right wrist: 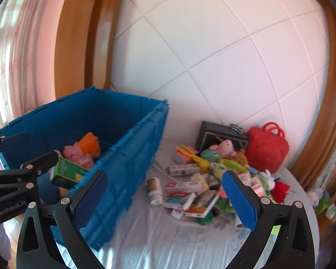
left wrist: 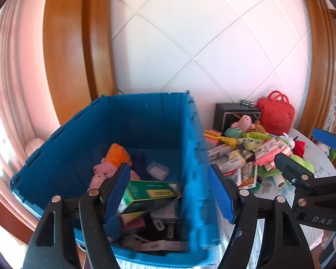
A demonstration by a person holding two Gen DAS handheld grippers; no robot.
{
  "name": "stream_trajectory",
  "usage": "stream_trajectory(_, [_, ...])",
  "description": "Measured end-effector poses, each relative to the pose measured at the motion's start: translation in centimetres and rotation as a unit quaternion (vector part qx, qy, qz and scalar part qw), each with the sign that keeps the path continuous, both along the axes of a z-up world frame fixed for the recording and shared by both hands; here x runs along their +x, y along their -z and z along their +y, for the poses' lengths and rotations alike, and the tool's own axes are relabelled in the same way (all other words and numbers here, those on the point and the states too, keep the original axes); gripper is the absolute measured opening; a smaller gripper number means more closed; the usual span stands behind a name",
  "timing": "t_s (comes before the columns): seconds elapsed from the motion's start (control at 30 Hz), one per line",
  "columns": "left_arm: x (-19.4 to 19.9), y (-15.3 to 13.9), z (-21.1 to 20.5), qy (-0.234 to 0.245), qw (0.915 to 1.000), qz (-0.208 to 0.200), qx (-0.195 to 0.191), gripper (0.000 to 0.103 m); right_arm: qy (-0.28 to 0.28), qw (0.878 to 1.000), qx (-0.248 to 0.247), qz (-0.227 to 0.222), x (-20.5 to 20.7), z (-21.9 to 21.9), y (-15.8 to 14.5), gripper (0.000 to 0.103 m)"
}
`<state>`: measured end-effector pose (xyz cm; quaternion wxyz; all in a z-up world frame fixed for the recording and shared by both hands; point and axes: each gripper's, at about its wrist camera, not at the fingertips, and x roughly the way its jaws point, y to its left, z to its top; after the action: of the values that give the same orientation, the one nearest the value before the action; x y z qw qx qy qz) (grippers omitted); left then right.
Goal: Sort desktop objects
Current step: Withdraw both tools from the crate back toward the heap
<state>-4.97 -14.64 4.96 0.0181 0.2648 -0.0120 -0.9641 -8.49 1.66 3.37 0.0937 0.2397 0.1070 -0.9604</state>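
Sorting means toys go into the blue crate (left wrist: 127, 121). The left claw (left wrist: 168, 196) hangs over it, apart and empty. The right claw (right wrist: 165, 198) is wide apart too, aimed at the toy pile (right wrist: 203, 183) on the table (right wrist: 168, 235).
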Motion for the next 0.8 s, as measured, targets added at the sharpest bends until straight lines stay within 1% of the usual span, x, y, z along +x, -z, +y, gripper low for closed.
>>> stream_trajectory(0.1, [-0.4,-0.2,4.0,0.012,0.9999,0.005,-0.008,0.071,0.01,1.0,-0.009,0.001,-0.6,4.1,0.2,0.103])
stream_trajectory(0.2, [-1.1,0.0,8.4,0.019,0.9998,0.01,-0.004,0.071,0.014,1.0,-0.012,0.002,-1.4,8.2,0.5,0.103])
stream_trajectory(0.4, [-3.5,2.1,18.8,0.021,0.9997,-0.001,0.011,0.071,0.019,1.0,-0.008,-0.012,-3.9,18.9,2.2,0.103])
stream_trajectory(0.47, [-4.4,3.2,22.2,0.022,0.9996,-0.013,0.015,0.071,0.022,0.999,-0.012,-0.022,-4.7,22.9,3.1,0.103])
stream_trajectory(0.53, [-5.5,4.5,25.5,0.027,0.9986,-0.039,0.023,0.071,0.034,0.999,-0.009,-0.038,-5.4,26.7,4.2,0.103])
stream_trajectory(0.63, [-6.8,6.3,29.1,0.038,0.9963,-0.073,0.027,0.071,0.06,0.996,-0.01,-0.071,-6.4,31.9,5.8,0.103])
stream_trajectory(0.73, [-7.6,7.8,31.9,0.049,0.9943,-0.093,0.02,0.071,0.099,0.99,-0.012,-0.099,-6.7,36.3,7.6,0.103])
stream_trajectory(0.8, [-8.0,8.7,33.3,0.058,0.9934,-0.098,0.01,0.071,0.121,0.987,-0.023,-0.108,-6.4,38.6,8.7,0.103])
